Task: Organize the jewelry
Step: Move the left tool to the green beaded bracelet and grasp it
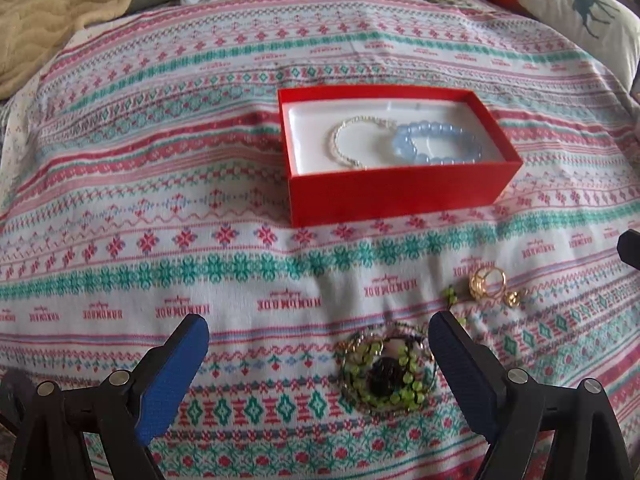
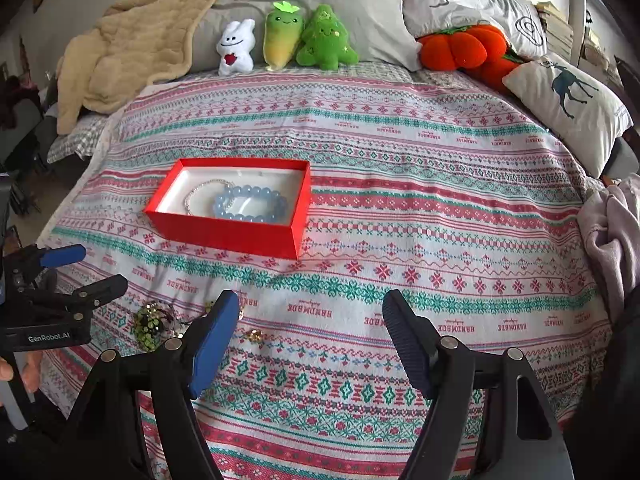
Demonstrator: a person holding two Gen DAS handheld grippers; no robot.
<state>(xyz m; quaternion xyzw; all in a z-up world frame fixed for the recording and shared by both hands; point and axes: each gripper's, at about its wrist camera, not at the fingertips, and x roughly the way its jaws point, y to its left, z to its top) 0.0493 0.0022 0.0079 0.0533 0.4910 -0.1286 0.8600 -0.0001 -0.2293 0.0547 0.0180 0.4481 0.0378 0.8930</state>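
Observation:
A red box (image 1: 394, 194) (image 2: 236, 236) with a white lining sits on the patterned bedspread. Inside lie a blue bead bracelet (image 1: 438, 145) (image 2: 252, 203) and a thin silver bracelet (image 1: 346, 142) (image 2: 196, 196). A green bead bracelet with a dark centre (image 1: 386, 374) (image 2: 150, 326) lies on the bedspread, close by my left gripper's right finger. Gold rings (image 1: 494, 286) (image 2: 254, 335) lie just right of it. My left gripper (image 1: 318, 344) is open and empty above the bedspread; it also shows in the right wrist view (image 2: 84, 274). My right gripper (image 2: 310, 312) is open and empty.
Plush toys (image 2: 288, 40) and an orange pumpkin cushion (image 2: 468, 50) line the head of the bed. A beige blanket (image 2: 132, 40) lies back left, a deer pillow (image 2: 568, 104) and a pale throw (image 2: 612, 232) at right.

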